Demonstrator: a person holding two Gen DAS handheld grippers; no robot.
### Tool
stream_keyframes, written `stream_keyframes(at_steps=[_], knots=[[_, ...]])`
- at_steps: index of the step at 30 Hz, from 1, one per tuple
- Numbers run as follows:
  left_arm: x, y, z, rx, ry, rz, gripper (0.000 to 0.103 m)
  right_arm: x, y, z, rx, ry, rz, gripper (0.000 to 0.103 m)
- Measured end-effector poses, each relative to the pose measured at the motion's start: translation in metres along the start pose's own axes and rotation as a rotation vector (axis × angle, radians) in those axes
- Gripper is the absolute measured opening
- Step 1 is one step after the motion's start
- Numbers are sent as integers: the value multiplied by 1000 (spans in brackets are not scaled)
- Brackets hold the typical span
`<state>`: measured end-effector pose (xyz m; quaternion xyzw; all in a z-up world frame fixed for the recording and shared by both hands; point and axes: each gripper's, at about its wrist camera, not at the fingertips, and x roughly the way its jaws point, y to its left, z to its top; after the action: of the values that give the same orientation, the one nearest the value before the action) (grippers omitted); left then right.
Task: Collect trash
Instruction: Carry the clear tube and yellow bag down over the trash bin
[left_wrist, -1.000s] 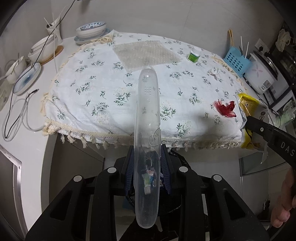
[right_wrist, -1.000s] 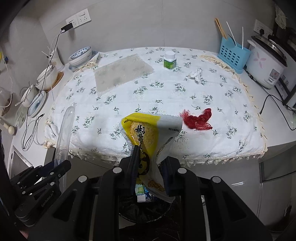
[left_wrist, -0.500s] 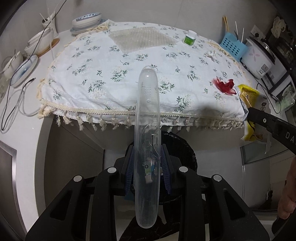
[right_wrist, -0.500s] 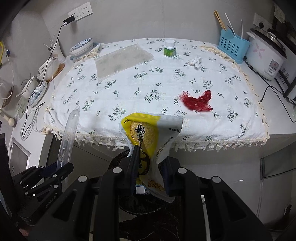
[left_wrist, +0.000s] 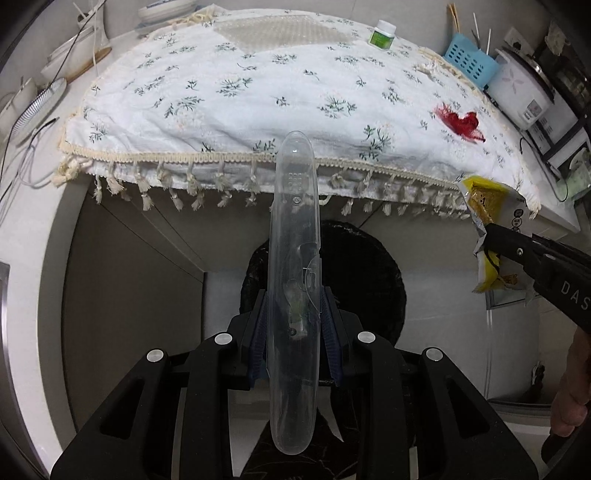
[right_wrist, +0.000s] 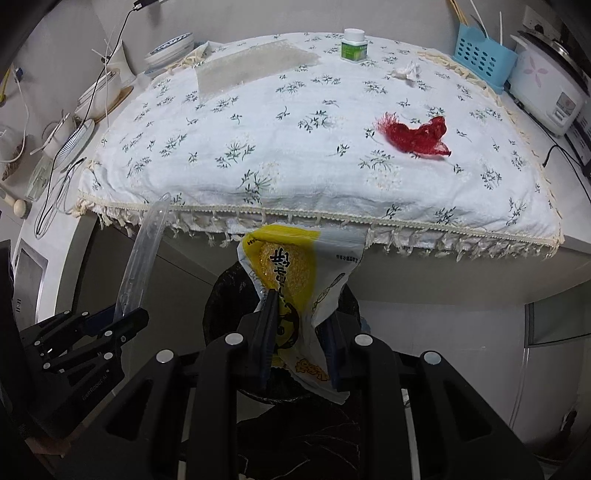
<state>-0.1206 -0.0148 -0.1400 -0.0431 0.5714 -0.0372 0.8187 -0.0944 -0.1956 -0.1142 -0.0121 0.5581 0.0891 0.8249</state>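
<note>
My left gripper (left_wrist: 294, 317) is shut on a long clear plastic case (left_wrist: 293, 236) that stands up between its fingers. In the right wrist view the same clear case (right_wrist: 146, 254) and the left gripper (right_wrist: 122, 319) appear at the left. My right gripper (right_wrist: 299, 328) is shut on a yellow and white snack wrapper (right_wrist: 291, 266); the wrapper (left_wrist: 491, 221) shows at the right of the left wrist view. Both grippers hang over a black-lined trash bin (left_wrist: 369, 266) below the table's front edge; its rim (right_wrist: 221, 295) lies under the wrapper.
On the floral tablecloth (right_wrist: 295, 147) lie a red net scrap (right_wrist: 413, 134), a bubble-wrap sheet (right_wrist: 255, 64), a crumpled tissue (right_wrist: 406, 70) and a green-labelled bottle (right_wrist: 354, 45). A blue basket (right_wrist: 484, 55) and rice cooker (right_wrist: 546, 88) stand right; bowls (right_wrist: 168, 50) and cables left.
Both grippers have sunk below the table's front edge, still holding the case and the wrapper. The bin has come into fuller view beneath them.
</note>
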Motion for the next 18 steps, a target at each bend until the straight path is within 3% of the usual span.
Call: stream_keyframes(at_steps=[6,18], knots=[[28,-1,-11,21,23,30,27,29,-4,-11,-6,29,8,21],[75,-3,-15,69,45,-18,27,97,-18,-30,22,128,14,21]])
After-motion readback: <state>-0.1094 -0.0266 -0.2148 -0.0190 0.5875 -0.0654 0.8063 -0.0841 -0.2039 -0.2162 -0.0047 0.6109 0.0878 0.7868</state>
